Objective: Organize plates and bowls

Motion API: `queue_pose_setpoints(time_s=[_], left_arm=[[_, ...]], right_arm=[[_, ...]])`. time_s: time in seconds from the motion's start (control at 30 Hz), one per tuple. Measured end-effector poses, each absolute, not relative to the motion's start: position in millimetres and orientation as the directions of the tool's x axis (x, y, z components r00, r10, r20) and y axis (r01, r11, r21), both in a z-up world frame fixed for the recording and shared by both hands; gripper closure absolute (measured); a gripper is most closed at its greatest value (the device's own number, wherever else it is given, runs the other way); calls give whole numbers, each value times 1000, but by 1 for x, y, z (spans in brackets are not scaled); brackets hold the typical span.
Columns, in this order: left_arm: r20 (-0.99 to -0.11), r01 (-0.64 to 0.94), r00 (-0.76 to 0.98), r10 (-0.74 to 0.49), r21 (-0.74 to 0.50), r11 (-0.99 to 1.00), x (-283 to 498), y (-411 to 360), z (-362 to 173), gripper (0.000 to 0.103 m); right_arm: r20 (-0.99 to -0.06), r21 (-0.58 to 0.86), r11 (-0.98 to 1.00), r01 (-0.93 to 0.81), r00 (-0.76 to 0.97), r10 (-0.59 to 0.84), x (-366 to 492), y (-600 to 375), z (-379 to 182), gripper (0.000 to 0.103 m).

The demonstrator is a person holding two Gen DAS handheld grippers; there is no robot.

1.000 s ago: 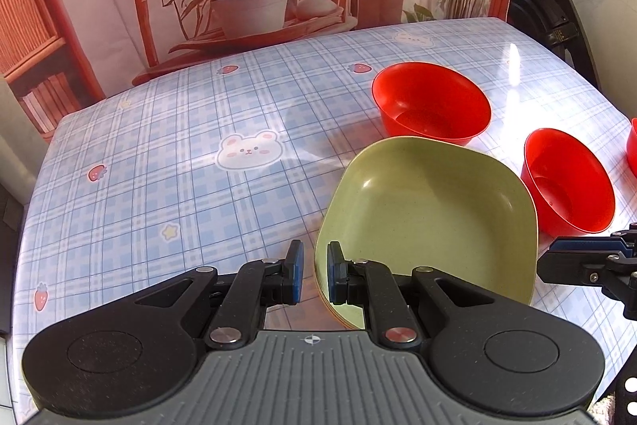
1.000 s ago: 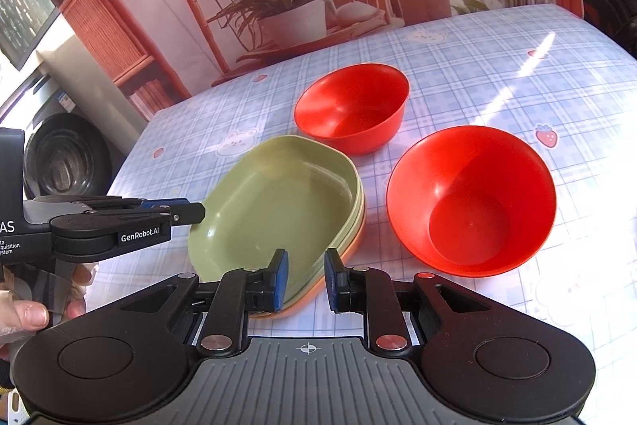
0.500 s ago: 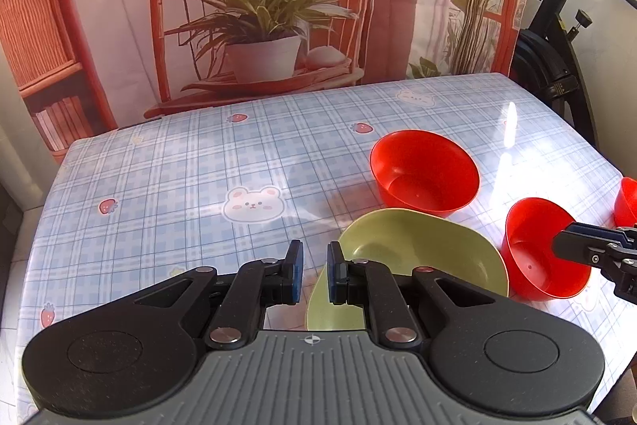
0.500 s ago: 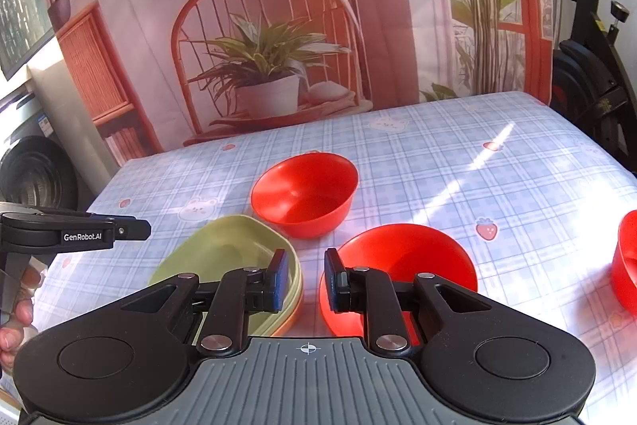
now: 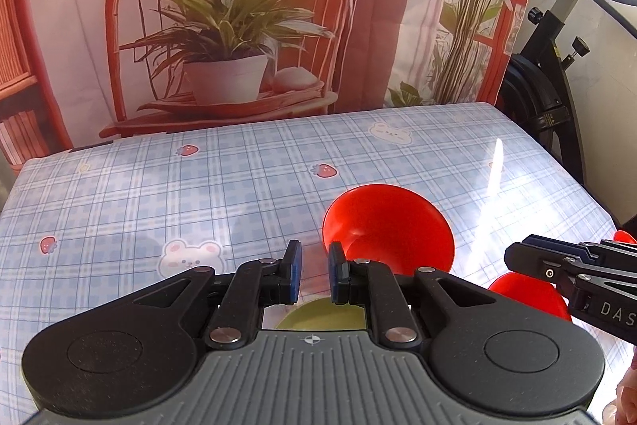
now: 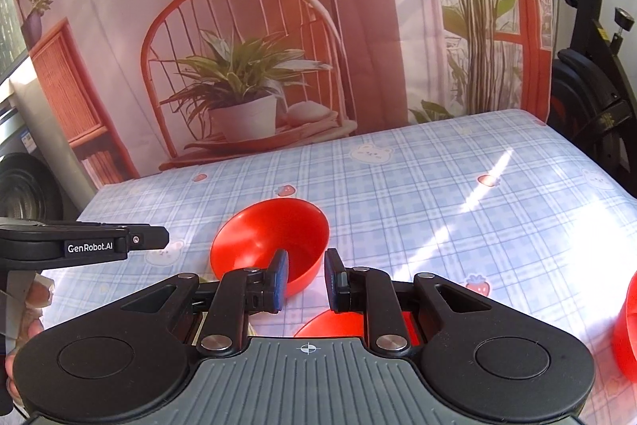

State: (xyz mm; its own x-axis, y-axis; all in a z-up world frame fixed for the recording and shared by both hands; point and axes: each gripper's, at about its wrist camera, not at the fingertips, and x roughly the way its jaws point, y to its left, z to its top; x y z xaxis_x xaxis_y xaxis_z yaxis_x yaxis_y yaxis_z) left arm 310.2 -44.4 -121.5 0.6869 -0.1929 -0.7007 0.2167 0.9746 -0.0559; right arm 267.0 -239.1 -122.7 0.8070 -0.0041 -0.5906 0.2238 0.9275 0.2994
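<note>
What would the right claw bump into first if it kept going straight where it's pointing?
Probably the red bowl just ahead: the right claw holds nothing and points over the bowl's right edge. Depth is hard to judge, so it might skim past onto the checked tablecloth.

- Red bowl (image 5: pixel 388 226): smooth plastic with a slight sheen.
- Green plate (image 5: pixel 320 315): matt, plastic-looking; only a sliver shows.
- Tablecloth (image 5: pixel 199 186): glossy, wipe-clean look, with bright glare streaks on the checked print.
- Left gripper (image 5: pixel 314 271): matt black plastic arms, finely grained discs, shiny metal pivot pins, blue pads, ribbed grey body.
- Right gripper (image 6: pixel 304 277): the same matt black plastic, metal pins and ribbed grey body.
- Backdrop (image 6: pixel 239 26): printed cloth, matt, softly creased.
</note>
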Motion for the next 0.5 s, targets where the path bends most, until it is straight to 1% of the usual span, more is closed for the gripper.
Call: queue_pose_setpoints(time_s=[0.03, 0.1, 0.23, 0.37, 0.5], left_arm=[[-703, 224, 682, -201, -60, 973, 314, -46, -124, 81], [-706, 239, 674, -217, -70, 969, 323, -50, -130, 70], [-726, 249, 652, -219, -68, 966, 340, -54, -144, 70], [-740, 242, 631, -232, -96, 965, 354, -49, -156, 70], [-749, 221, 608, -264, -160, 962, 367, -43, -165, 70]], right_arm=[[-597, 302, 926, 227, 802, -2, 273, -240, -125, 84], [-614, 316, 919, 235, 789, 9, 287, -244, -131, 84], [-646, 335, 907, 257, 763, 22, 305, -252, -145, 84], [-667, 338, 902, 268, 744, 29, 319, -256, -154, 84], [-681, 340, 897, 281, 731, 29, 328, -258, -163, 84]])
